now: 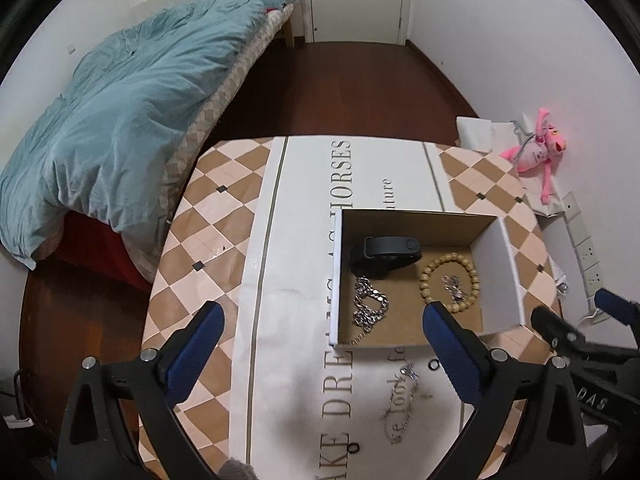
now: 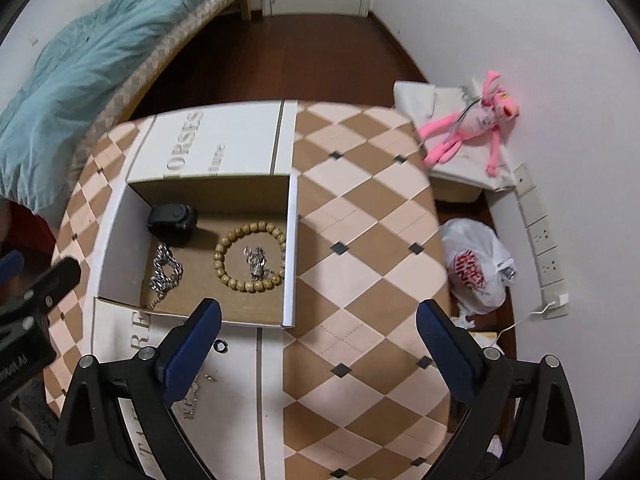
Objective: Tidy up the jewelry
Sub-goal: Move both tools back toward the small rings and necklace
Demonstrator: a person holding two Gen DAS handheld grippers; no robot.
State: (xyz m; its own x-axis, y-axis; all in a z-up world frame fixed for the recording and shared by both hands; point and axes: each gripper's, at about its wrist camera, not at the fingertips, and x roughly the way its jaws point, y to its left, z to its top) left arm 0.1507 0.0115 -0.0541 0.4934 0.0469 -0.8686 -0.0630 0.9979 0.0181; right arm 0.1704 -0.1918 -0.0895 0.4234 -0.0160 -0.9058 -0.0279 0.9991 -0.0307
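An open cardboard box (image 1: 502, 272) (image 2: 290, 248) stands on a white printed sheet. In it lie a black band (image 1: 386, 254) (image 2: 174, 220), a silver chain (image 1: 370, 310) (image 2: 165, 270), a wooden bead bracelet (image 1: 448, 282) (image 2: 248, 256) and a small silver piece (image 1: 454, 288) (image 2: 256, 262) inside the bracelet's ring. On the sheet in front of the box lie a thin chain (image 1: 400, 412) (image 2: 192, 404), a sparkly charm (image 1: 410, 372) and a small dark ring (image 1: 434, 365) (image 2: 221, 346). My left gripper (image 1: 324, 344) is open and empty, left of the box. My right gripper (image 2: 318, 338) is open and empty, right of it.
The table (image 1: 192, 240) (image 2: 360, 240) has a brown and cream diamond cloth. A bed with a blue duvet (image 1: 120, 120) is to the left. A pink plush toy (image 2: 472, 128) and a white plastic bag (image 2: 476, 268) lie by the right wall. Another small ring (image 1: 354, 448) lies near the sheet's front.
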